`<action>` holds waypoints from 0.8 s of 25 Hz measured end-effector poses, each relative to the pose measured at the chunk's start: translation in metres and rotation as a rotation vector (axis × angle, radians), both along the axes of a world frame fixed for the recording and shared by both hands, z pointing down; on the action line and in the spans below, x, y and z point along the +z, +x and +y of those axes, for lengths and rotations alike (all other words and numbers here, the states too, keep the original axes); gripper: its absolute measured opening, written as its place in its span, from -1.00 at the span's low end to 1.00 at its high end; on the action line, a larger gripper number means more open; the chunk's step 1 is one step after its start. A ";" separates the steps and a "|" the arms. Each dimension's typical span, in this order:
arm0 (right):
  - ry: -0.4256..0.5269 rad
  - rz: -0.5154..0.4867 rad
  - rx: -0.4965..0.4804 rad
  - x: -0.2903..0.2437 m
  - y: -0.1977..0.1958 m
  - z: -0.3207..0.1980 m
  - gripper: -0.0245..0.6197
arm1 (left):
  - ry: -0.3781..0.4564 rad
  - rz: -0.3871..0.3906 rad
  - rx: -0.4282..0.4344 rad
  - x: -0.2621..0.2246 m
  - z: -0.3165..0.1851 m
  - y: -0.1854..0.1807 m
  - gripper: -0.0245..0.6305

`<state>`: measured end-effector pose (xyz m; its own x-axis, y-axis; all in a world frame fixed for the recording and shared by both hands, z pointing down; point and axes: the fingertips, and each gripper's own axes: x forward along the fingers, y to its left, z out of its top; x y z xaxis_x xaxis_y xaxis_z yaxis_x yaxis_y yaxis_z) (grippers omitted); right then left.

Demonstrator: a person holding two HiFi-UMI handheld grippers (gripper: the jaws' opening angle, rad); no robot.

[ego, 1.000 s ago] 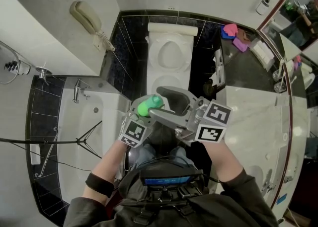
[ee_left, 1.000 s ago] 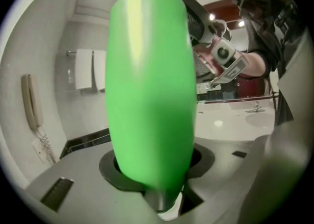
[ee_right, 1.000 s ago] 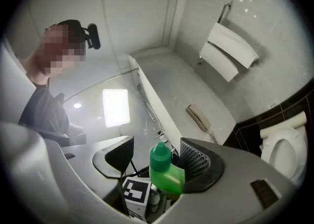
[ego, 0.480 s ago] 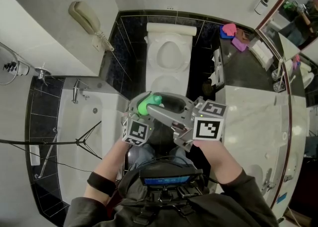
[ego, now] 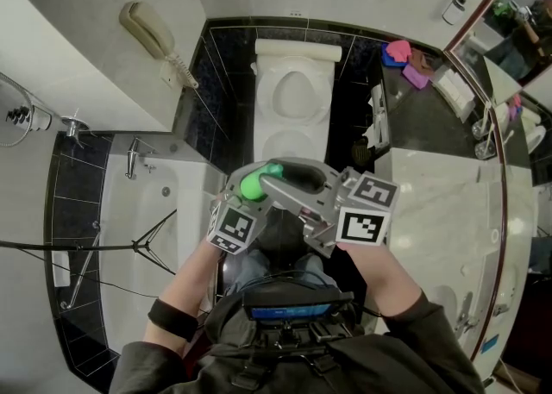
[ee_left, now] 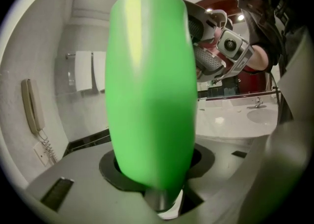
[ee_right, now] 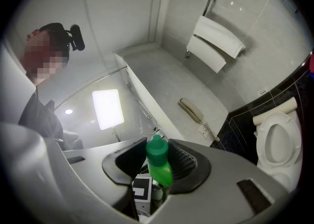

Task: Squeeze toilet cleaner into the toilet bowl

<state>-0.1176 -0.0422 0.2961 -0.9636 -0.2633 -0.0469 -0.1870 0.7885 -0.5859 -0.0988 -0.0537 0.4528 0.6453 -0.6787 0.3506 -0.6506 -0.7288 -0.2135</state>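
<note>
Green bottle (ee_left: 152, 90) sits clamped in the left gripper (ee_left: 158, 179), held up in front of the person and well short of the toilet (ego: 267, 103). The jaws of the right gripper (ee_right: 157, 166) have just been closing and now pinch the cap (ee_right: 157, 150) from both sides. To open it cleanly, I would hold the body firm without squeezing harder, twist the cap about the bottle's own axis, and only then bring the nozzle over the bowl.
</note>
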 end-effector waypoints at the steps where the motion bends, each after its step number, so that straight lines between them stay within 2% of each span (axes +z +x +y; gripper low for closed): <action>1: 0.025 -0.008 -0.012 -0.003 0.001 0.001 -0.46 | -0.011 0.010 0.045 -0.005 0.004 0.005 -0.32; 8: 0.263 -0.041 -0.150 -0.018 0.001 0.022 -0.45 | -0.160 0.116 0.317 -0.015 0.049 0.027 -0.32; 13: 0.416 -0.077 -0.311 -0.025 0.002 0.046 -0.45 | -0.248 0.144 0.482 -0.016 0.079 0.034 -0.32; 16: 0.503 -0.103 -0.379 -0.025 0.006 0.058 -0.44 | -0.266 0.134 0.525 -0.015 0.091 0.036 -0.32; 20: 0.530 -0.134 -0.402 -0.024 0.009 0.063 -0.45 | -0.262 0.119 0.517 -0.012 0.094 0.036 -0.32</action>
